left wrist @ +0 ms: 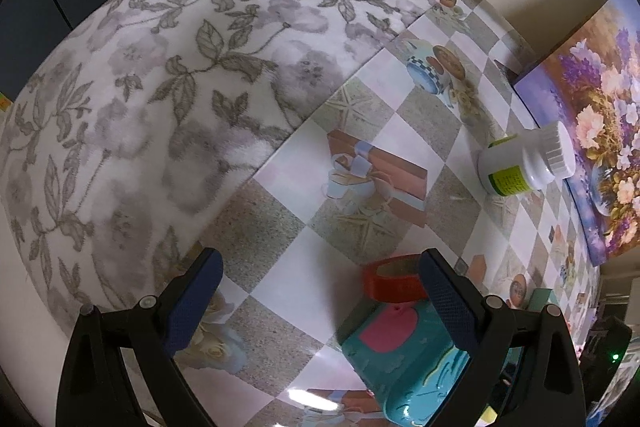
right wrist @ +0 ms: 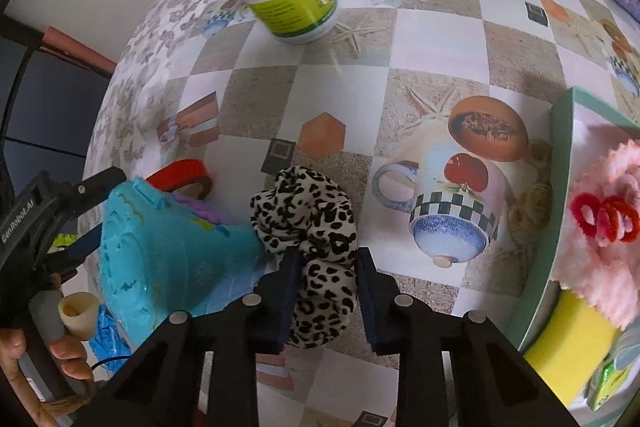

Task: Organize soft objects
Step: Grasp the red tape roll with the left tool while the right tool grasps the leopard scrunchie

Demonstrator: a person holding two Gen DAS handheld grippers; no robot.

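Leopard-print scrunchie (right wrist: 316, 251) crumpled on checkered tablecloth (right wrist: 432, 39), beside turquoise toy (right wrist: 168, 259).

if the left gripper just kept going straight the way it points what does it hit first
Most likely the bare checkered tablecloth between its open fingers; the teal toy sits by the right-hand finger and might be brushed, though depth is unclear.
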